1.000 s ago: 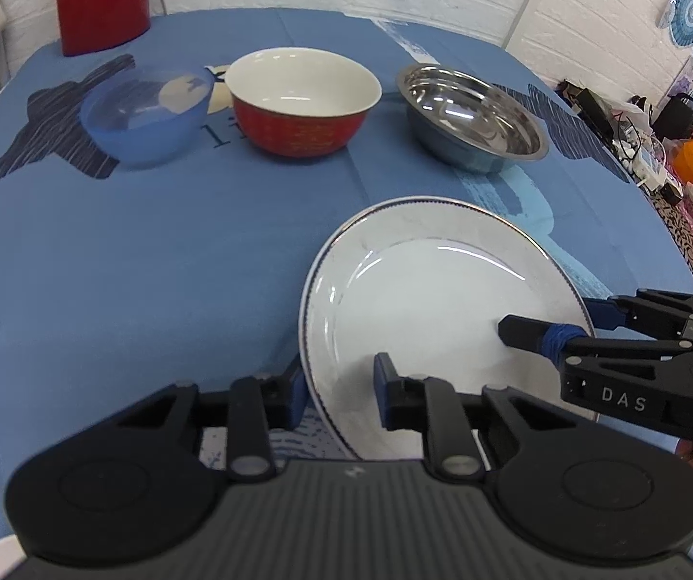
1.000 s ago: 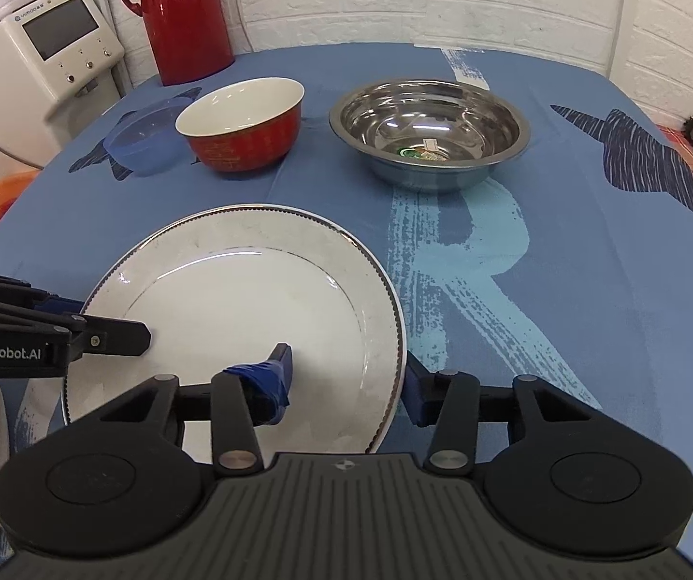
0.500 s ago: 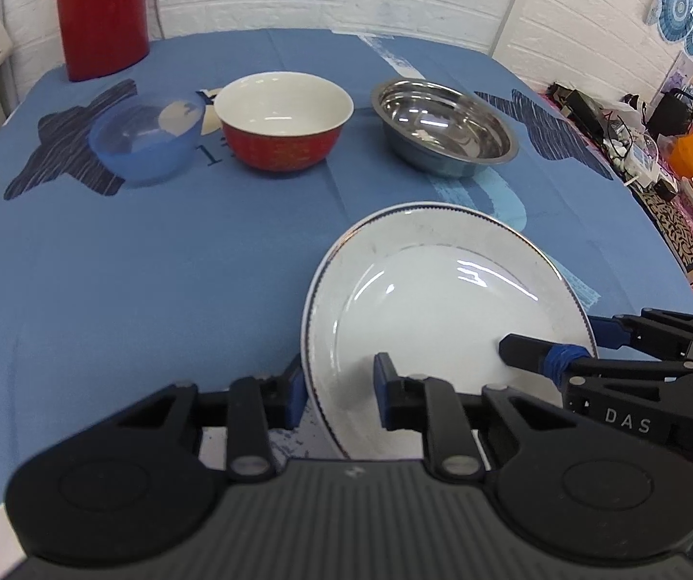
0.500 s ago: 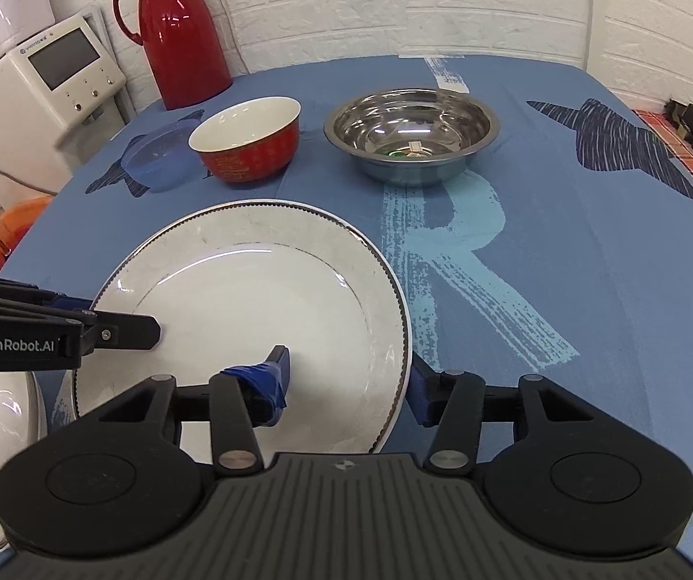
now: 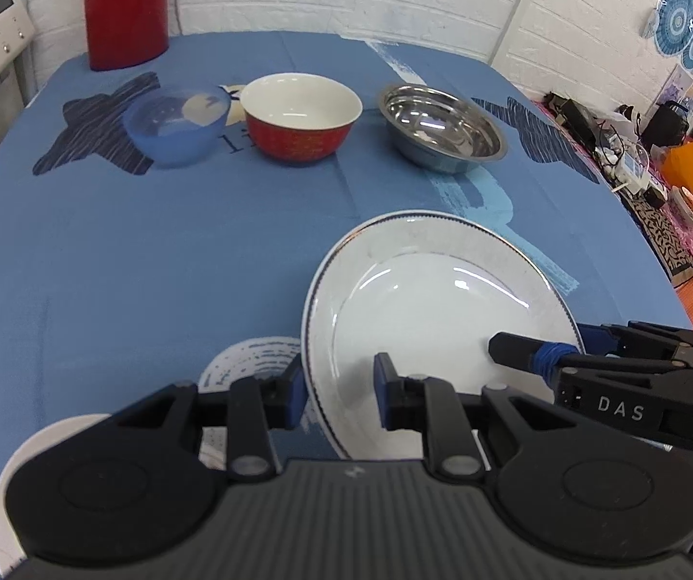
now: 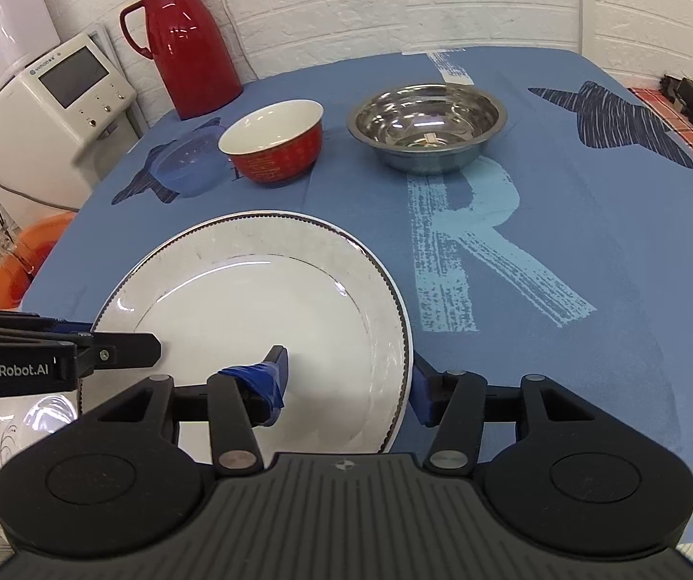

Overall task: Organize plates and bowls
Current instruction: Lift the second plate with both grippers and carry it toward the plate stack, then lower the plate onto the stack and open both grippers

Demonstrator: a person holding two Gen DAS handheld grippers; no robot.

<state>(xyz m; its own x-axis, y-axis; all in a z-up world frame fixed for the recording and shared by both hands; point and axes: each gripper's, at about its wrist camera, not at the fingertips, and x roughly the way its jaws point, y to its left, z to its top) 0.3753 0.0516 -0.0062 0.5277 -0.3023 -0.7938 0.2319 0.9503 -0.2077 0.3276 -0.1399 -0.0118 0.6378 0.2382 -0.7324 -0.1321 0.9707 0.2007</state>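
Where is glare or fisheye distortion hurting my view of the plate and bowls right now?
Left wrist view: bright streaks of glare on the white plate and in the steel bowl; table edges bow, corners go dark. Right wrist view: smaller highlights on the plate, reflections in the steel bowl and on the red thermos; wall lines curve. Both views stay reasonably sharp.

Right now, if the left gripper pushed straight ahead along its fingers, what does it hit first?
The left gripper already straddles the white plate's near rim, so it would first drive into that plate. Beyond it, the red bowl lies roughly ahead, though depth is unclear.
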